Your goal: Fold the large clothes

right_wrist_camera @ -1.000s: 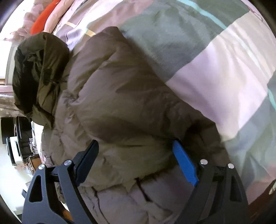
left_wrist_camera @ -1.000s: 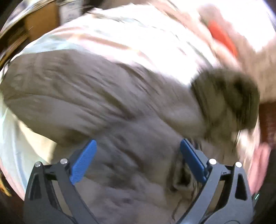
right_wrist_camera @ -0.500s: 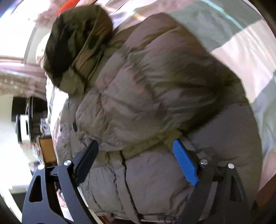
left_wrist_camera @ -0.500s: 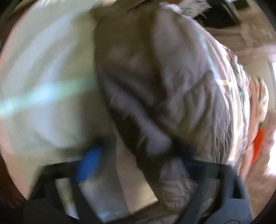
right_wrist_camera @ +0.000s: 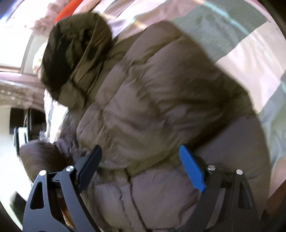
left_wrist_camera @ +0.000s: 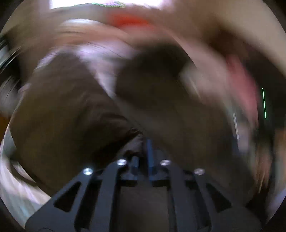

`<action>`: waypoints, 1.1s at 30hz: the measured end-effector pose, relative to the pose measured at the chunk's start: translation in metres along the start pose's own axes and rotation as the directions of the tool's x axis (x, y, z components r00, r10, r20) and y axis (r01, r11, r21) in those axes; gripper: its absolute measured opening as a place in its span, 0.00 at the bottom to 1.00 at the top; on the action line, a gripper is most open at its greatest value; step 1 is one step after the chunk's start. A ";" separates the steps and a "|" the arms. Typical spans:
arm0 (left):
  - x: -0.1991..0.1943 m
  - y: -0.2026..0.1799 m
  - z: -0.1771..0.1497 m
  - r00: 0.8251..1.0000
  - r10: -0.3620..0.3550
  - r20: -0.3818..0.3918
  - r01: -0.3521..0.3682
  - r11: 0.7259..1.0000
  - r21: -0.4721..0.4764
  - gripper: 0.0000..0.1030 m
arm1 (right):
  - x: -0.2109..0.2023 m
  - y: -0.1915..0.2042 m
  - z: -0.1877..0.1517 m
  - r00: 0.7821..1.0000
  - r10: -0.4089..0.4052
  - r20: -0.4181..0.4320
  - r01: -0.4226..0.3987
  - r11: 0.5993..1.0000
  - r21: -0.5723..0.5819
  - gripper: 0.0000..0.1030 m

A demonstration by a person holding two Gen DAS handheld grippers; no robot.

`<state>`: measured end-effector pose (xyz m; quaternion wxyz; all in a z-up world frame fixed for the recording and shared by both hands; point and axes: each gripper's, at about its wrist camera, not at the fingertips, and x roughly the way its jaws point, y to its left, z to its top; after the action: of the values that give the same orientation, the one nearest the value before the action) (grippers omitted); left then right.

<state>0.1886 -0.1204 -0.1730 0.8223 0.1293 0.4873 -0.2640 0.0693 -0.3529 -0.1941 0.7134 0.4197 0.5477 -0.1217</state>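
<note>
- The puffer jacket [right_wrist_camera: 152,107], taupe and quilted, is spread on a bed covered by a striped quilt [right_wrist_camera: 250,51] in pink and grey-green bands.
- The jacket's long axis is seen to run from the dark olive hood [right_wrist_camera: 75,51] at upper left down to the hem region at the bottom of the right wrist view, directly under the right claw [right_wrist_camera: 141,169].
- The right claw is held wide, with nothing between its jaws; the jacket body lies straight ahead of it and just below, one folded panel rising in front of the blue fingertips [right_wrist_camera: 192,169].
- A loose sleeve end [right_wrist_camera: 42,157] is seen lifted at the left of the right wrist view, beside the black finger.
- The left claw [left_wrist_camera: 143,151] is drawn narrow, its blue pads nearly together, and a bunch of brown jacket fabric [left_wrist_camera: 135,135] appears pinched at the tips; heavy blur prevents certainty about which part is gripped.
- An orange item [right_wrist_camera: 69,9] is visible beyond the hood, apart from the jacket.
- The coming fold is judged to turn on the left claw, which already holds fabric, carrying it across the long axis toward the side nearer the right claw.
</note>
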 end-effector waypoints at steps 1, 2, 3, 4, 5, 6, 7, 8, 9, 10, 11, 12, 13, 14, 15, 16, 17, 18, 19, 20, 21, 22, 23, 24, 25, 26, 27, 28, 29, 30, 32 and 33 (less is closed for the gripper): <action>0.021 -0.036 -0.008 0.997 0.037 -0.072 -0.027 0.989 0.145 0.14 | -0.004 -0.003 0.004 1.000 -0.013 0.021 0.013 1.000 0.011 0.85; 0.030 -0.053 -0.014 0.993 0.071 -0.091 -0.049 0.975 0.216 0.17 | -0.009 -0.007 0.007 0.999 -0.023 0.046 0.022 0.999 0.023 0.85; 0.042 -0.067 -0.017 0.989 0.102 -0.107 -0.068 0.958 0.278 0.19 | -0.012 -0.008 0.010 0.998 -0.025 0.060 0.024 0.999 0.023 0.85; 0.048 -0.069 -0.016 0.986 0.114 -0.118 -0.075 0.953 0.295 0.36 | -0.014 -0.009 0.012 0.997 -0.023 0.069 0.022 1.000 0.017 0.85; 0.052 -0.066 -0.016 0.984 0.128 -0.127 -0.085 0.949 0.302 0.59 | -0.015 -0.008 0.013 0.998 -0.009 0.070 0.008 1.000 0.007 0.85; 0.052 -0.058 -0.012 0.983 0.140 -0.115 -0.101 0.951 0.293 0.67 | -0.014 -0.007 0.013 0.998 0.020 0.060 -0.021 1.000 0.000 0.85; 0.049 -0.050 -0.012 0.985 0.143 -0.100 -0.110 0.955 0.276 0.74 | -0.012 -0.005 0.012 0.998 0.055 0.043 -0.055 0.998 -0.003 0.86; 0.048 -0.033 0.001 0.988 0.128 -0.090 -0.105 0.970 0.219 0.77 | -0.010 -0.003 0.011 0.996 0.084 0.026 -0.084 0.996 -0.005 0.86; 0.039 -0.032 -0.004 0.990 0.111 -0.087 -0.094 0.979 0.180 0.78 | -0.007 0.002 0.008 0.993 0.118 0.006 -0.118 0.993 -0.017 0.86; 0.042 -0.021 0.004 0.993 0.080 -0.082 -0.070 0.990 0.125 0.78 | -0.005 0.009 0.005 0.989 0.146 -0.011 -0.147 0.988 -0.041 0.87; 0.040 -0.005 0.013 0.997 0.046 -0.067 -0.042 0.997 0.059 0.78 | -0.005 0.017 0.003 0.984 0.177 -0.016 -0.177 0.982 -0.067 0.87; 0.029 0.004 0.007 0.998 0.036 -0.043 -0.036 0.999 0.000 0.78 | -0.008 0.022 0.001 0.981 0.193 -0.001 -0.193 0.978 -0.080 0.87; 0.024 0.016 0.008 0.999 0.035 -0.015 -0.036 0.998 -0.061 0.80 | -0.014 0.025 0.000 0.977 0.209 0.030 -0.206 0.975 -0.085 0.87; 0.020 0.037 0.014 1.000 0.015 0.021 -0.011 0.989 -0.145 0.82 | -0.024 0.027 -0.001 0.967 0.237 0.089 -0.230 0.970 -0.082 0.87; 0.017 0.056 0.017 0.998 -0.034 0.059 0.047 0.973 -0.225 0.82 | -0.030 0.028 -0.003 0.958 0.259 0.123 -0.250 0.965 -0.079 0.90; 0.015 0.072 0.016 0.992 -0.083 0.094 0.108 0.948 -0.300 0.84 | -0.035 0.029 -0.003 0.948 0.284 0.146 -0.275 0.958 -0.078 0.93; 0.012 0.083 0.010 0.985 -0.123 0.122 0.159 0.922 -0.354 0.86 | -0.038 0.032 -0.004 0.938 0.311 0.151 -0.302 0.950 -0.082 0.96; 0.008 0.092 0.003 0.981 -0.140 0.137 0.183 0.902 -0.391 0.87 | -0.035 0.038 -0.006 0.935 0.335 0.118 -0.325 0.941 -0.099 0.96; 0.005 0.100 -0.006 0.983 -0.126 0.134 0.172 0.886 -0.430 0.89 | -0.030 0.045 -0.008 0.940 0.333 0.070 -0.323 0.939 -0.120 0.96; 0.003 0.100 -0.019 0.991 -0.088 0.105 0.126 0.880 -0.458 0.90 | -0.022 0.054 -0.013 0.944 0.330 0.015 -0.325 0.934 -0.147 0.96; 0.006 0.096 -0.032 0.997 -0.051 0.066 0.076 0.875 -0.479 0.90 | -0.017 0.059 -0.017 0.944 0.329 -0.016 -0.327 0.931 -0.160 0.96; 0.009 0.094 -0.046 0.999 -0.029 0.033 0.041 0.869 -0.494 0.90 | -0.011 0.063 -0.022 0.945 0.322 -0.054 -0.326 0.929 -0.174 0.96; 0.016 0.100 -0.056 1.000 -0.019 -0.018 0.007 0.859 -0.512 0.90 | -0.005 0.068 -0.027 0.949 0.302 -0.090 -0.314 0.930 -0.188 0.96; 0.027 0.107 -0.059 0.998 -0.018 -0.063 -0.018 0.849 -0.528 0.90 | 0.004 0.073 -0.033 0.955 0.264 -0.132 -0.287 0.934 -0.213 0.96; 0.036 0.115 -0.066 0.994 -0.017 -0.107 -0.044 0.840 -0.541 0.90 | 0.011 0.076 -0.036 0.960 0.233 -0.155 -0.265 0.937 -0.228 0.96; 0.037 0.116 -0.070 0.991 -0.013 -0.134 -0.063 0.834 -0.547 0.90 | 0.018 0.077 -0.038 0.965 0.196 -0.177 -0.235 0.942 -0.240 0.96; 0.043 0.120 -0.073 0.986 -0.001 -0.165 -0.092 0.829 -0.551 0.90 | 0.029 0.077 -0.041 0.970 0.126 -0.208 -0.179 0.949 -0.258 0.95; 0.046 0.121 -0.080 0.983 0.011 -0.182 -0.111 0.829 -0.549 0.90 | 0.040 0.076 -0.044 0.973 0.056 -0.225 -0.119 0.954 -0.277 0.89; 0.052 0.124 -0.081 0.978 0.037 -0.206 -0.145 0.831 -0.537 0.90 | 0.045 0.075 -0.046 0.974 0.020 -0.225 -0.085 0.955 -0.283 0.55; 0.056 0.126 -0.083 0.971 0.066 -0.231 -0.180 0.836 -0.518 0.90 | 0.052 0.074 -0.047 0.973 -0.018 -0.230 -0.051 0.955 -0.292 0.27; 0.067 0.129 -0.085 0.948 0.137 -0.287 -0.267 0.834 -0.483 0.90 | 0.056 0.079 -0.045 0.974 -0.024 -0.224 -0.048 0.950 -0.309 0.20; 0.071 0.132 -0.086 0.941 0.155 -0.301 -0.291 0.825 -0.484 0.90 | 0.054 0.089 -0.042 0.981 -0.030 -0.190 -0.037 0.939 -0.341 0.18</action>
<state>0.2271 0.0070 -0.2829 0.7837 -0.0101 0.6210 -0.0050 0.1169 -0.2513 -0.2026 0.7195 0.2999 0.6262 0.0177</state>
